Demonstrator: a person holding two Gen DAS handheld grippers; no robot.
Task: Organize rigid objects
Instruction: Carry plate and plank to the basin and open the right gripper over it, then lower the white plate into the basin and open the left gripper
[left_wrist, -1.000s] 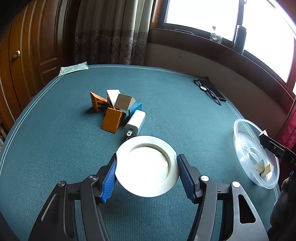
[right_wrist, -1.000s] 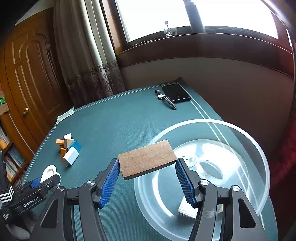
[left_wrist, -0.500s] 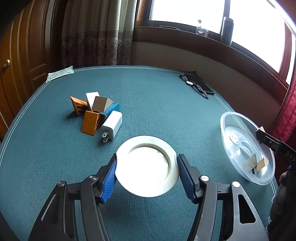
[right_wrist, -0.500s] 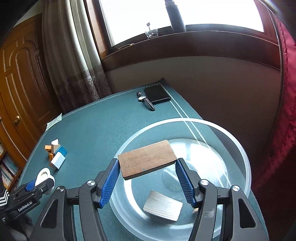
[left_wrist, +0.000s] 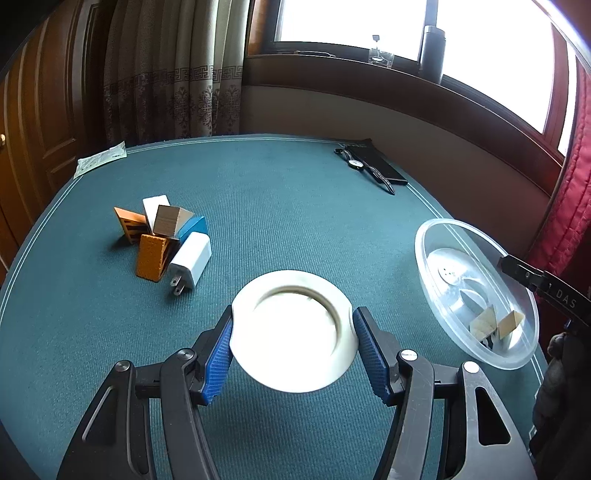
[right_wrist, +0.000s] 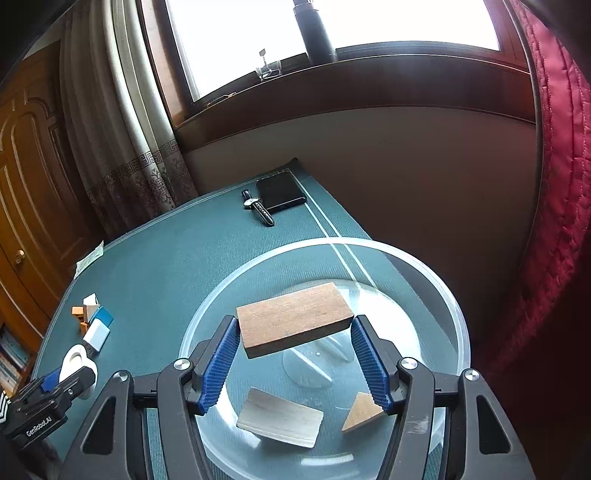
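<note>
Green table (left_wrist: 295, 206): right hand-held gripper (right_wrist: 293, 354) tilts down, clamping wooden block (right_wrist: 293, 317) above clear bowl (right_wrist: 458, 332)

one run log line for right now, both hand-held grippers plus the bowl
left hand-held gripper: grips white ring | right hand-held gripper: grips wooden block above clear bowl | bowl: two wood pieces

Teal table (left_wrist: 295, 192); white ring (left_wrist: 291, 332); brown wooden block (right_wrist: 293, 319); blue claw pads (left_wrist: 221, 360); clear bowl (right_wrist: 458, 332); orange block (left_wrist: 150, 256).
</note>
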